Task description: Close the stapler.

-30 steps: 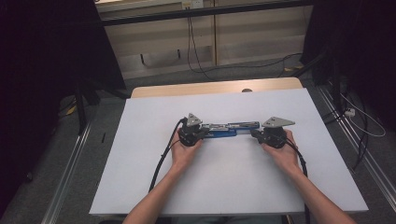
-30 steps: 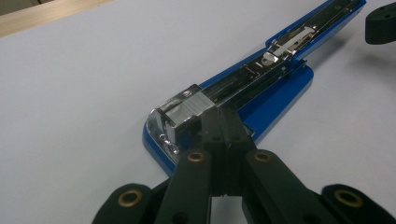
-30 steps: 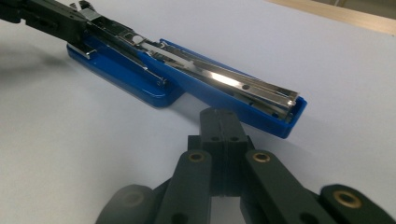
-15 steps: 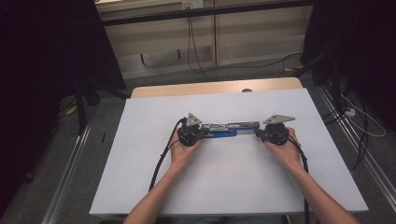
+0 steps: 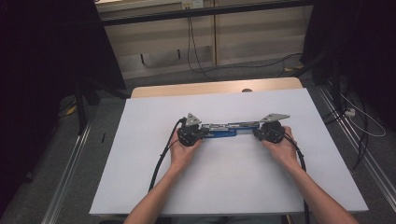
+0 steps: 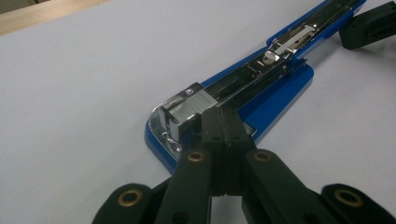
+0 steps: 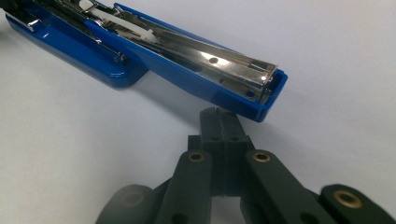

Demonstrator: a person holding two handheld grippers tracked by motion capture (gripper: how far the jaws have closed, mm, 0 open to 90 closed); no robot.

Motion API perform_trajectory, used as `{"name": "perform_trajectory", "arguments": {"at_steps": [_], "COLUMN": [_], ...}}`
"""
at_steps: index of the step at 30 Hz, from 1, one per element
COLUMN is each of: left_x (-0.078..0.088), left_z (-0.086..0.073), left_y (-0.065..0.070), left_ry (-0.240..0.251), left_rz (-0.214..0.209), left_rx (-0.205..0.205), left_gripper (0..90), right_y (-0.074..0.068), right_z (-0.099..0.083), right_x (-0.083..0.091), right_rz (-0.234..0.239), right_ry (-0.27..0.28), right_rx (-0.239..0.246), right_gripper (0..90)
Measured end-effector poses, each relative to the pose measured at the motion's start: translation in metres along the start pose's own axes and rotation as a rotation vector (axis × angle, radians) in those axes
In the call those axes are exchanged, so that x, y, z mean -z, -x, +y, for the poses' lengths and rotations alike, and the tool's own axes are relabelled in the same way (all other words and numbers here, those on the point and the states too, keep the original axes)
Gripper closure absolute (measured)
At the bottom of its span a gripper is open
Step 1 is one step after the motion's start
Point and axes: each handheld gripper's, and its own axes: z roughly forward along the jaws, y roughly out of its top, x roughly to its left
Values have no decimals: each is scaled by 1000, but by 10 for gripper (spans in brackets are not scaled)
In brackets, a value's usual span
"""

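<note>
While the blue stapler (image 5: 223,131) lies swung fully open near the middle of the white table (image 5: 140,177), its long axis runs straight across in front of you, from one hand to the other. Your left gripper (image 5: 198,132) sits at the base end, and in the left gripper view its jaws are pressed together with nothing between them, their tip resting at or just above the loaded staples (image 6: 189,108) in the metal channel; whether it truly touches them you cannot tell. Your right gripper (image 5: 258,133) is at the other end: its jaws are likewise closed on nothing, and their tip sits just under the blue end of the flipped-back top arm (image 7: 261,95), seemingly a little apart from it.

So the stapler stretches away from each set of jaws toward the other hand, and each hand is nearest its own end. The base and staple channel belong to your left, the lid end to your right; any folding shut probably starts from the right.

Count: one stapler, one strip of staples, two grippers, one table.
</note>
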Motion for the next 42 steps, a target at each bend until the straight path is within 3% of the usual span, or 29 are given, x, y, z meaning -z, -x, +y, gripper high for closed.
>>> {"name": "perform_trajectory", "arguments": {"at_steps": [22, 35, 42], "left_x": [0, 0, 0], "left_z": [-1, -3, -3], "left_y": [0, -2, -1], "left_ry": [9, 23, 20], "left_rz": [1, -19, -15], "left_rx": [11, 33, 25], "left_gripper": [900, 900, 900], "right_y": [-1, -2, -3], "right_z": [1, 1, 1], "right_x": [-1, -1, -1], "right_rz": [-7, 5, 4], "right_ry": [4, 7, 10], "right_rx": [7, 13, 9], "right_gripper": [900, 900, 900]}}
